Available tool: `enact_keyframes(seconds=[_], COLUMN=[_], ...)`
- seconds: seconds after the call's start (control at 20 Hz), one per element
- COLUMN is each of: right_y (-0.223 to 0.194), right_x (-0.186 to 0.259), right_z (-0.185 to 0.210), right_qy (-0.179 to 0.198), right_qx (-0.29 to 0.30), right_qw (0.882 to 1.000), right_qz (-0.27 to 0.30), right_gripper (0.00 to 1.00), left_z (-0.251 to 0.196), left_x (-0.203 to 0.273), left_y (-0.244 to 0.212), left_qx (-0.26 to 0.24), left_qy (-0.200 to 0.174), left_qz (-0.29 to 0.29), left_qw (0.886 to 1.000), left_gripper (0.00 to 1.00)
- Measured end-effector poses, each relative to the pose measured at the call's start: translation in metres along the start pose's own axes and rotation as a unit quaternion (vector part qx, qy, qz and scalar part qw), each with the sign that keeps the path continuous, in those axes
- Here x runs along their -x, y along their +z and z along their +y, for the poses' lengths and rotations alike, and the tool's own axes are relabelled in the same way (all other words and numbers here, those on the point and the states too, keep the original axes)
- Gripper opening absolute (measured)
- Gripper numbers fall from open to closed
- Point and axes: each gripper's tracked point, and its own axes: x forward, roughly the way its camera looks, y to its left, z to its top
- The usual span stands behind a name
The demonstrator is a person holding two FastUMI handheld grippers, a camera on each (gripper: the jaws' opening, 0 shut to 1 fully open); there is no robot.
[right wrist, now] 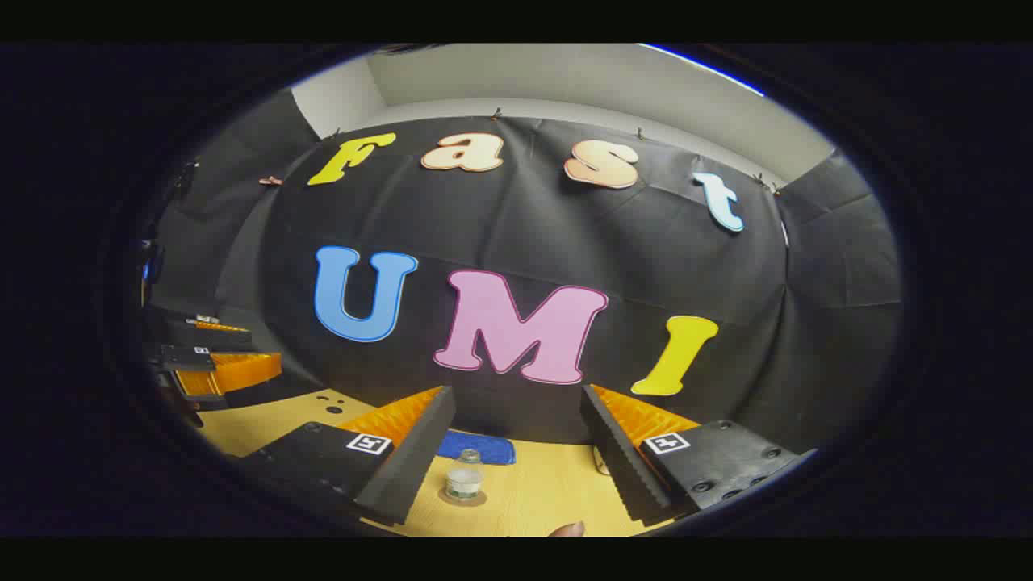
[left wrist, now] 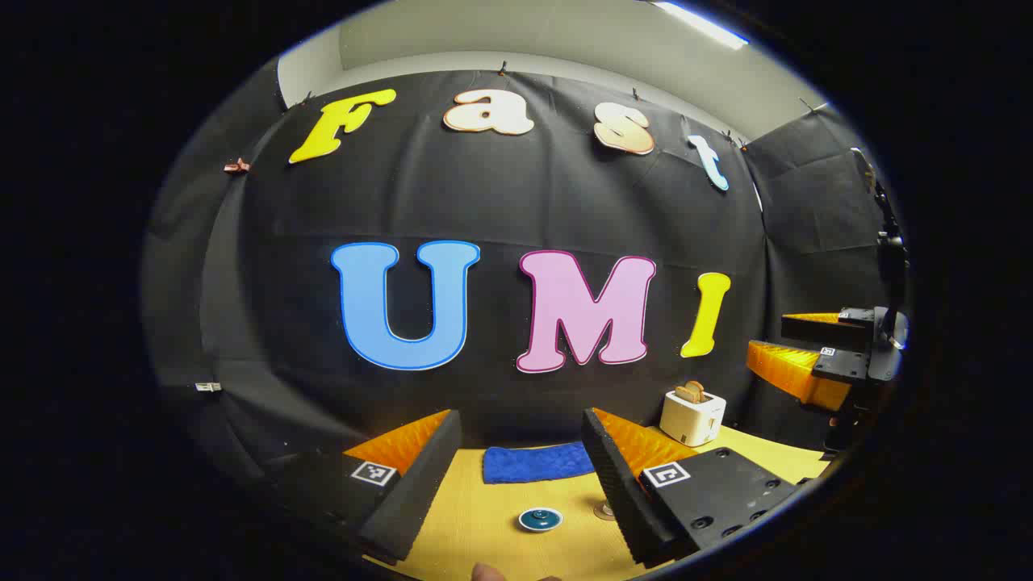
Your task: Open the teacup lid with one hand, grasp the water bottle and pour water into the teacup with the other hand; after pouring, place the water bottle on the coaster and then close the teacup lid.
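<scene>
In the left gripper view, a small dark blue teacup with its knobbed lid on stands on the yellow table. It sits low between the fingers of my open left gripper, which touch nothing. In the right gripper view, a small clear water bottle with a pale cap stands upright on a round brown coaster. It is just right of the left finger of my open right gripper. Each view shows the other gripper off to the side, the right gripper and the left gripper, both raised with jaws apart.
A blue cloth lies at the back of the table by the wall, also seen as the cloth. A white toaster with bread stands at the back right. A fingertip shows at the bottom edge. A small clear round object is half hidden by my finger.
</scene>
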Motion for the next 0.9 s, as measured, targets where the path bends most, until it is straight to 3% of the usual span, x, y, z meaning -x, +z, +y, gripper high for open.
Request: enact_keyframes(seconds=[0.9], right_y=[-0.0095], right_x=[-0.0023], right_z=[0.0081], right_qy=[0.004], right_qx=[-0.007], right_qw=[1.0], right_qz=[0.01], right_gripper=[0.96], left_z=[-0.0005], left_x=[-0.0009], left_y=[-0.0084], left_qx=[-0.001], left_qy=[-0.005], left_qz=[0.008], left_qw=[1.0], left_gripper=[0.95])
